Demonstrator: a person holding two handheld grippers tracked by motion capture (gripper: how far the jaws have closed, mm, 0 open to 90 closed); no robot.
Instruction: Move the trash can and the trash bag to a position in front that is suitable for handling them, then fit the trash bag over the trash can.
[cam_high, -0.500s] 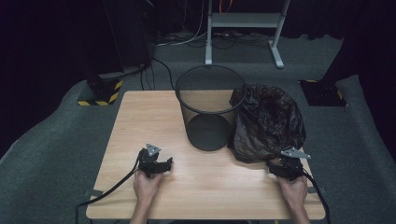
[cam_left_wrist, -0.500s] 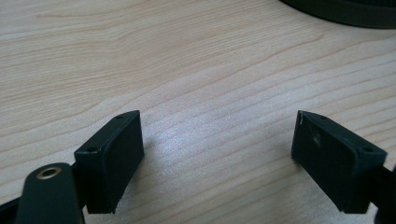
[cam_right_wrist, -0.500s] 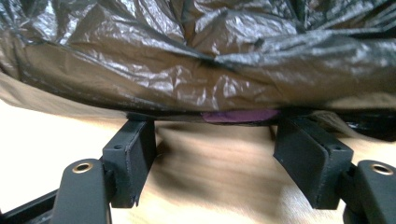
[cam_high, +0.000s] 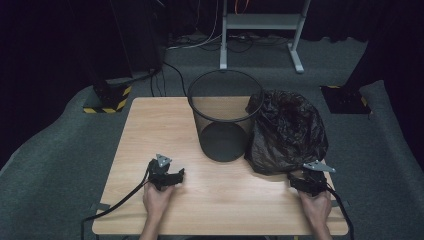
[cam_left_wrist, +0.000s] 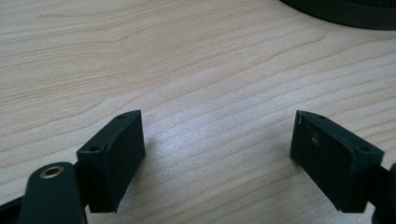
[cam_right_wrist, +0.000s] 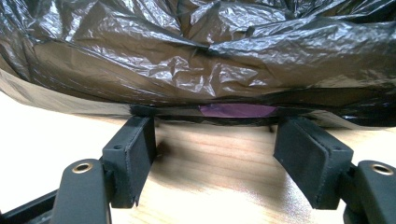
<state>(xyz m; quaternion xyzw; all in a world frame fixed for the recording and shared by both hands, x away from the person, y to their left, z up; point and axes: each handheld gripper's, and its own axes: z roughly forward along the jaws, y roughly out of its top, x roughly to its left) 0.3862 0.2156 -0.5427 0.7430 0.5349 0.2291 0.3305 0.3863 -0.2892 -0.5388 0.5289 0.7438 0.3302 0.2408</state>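
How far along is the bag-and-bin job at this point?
Early. Done: nothing; the mesh bin stands unlined, the black bag crumpled beside it. In hand: the right gripper, jaws open, is at the bag's edge. The left gripper rests open on the table. Left: gripping and lining.

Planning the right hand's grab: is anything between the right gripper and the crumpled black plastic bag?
Nothing visible. The right gripper stands open, with bare wooden table between its jaws, right at the near edge of the crumpled black plastic bag.
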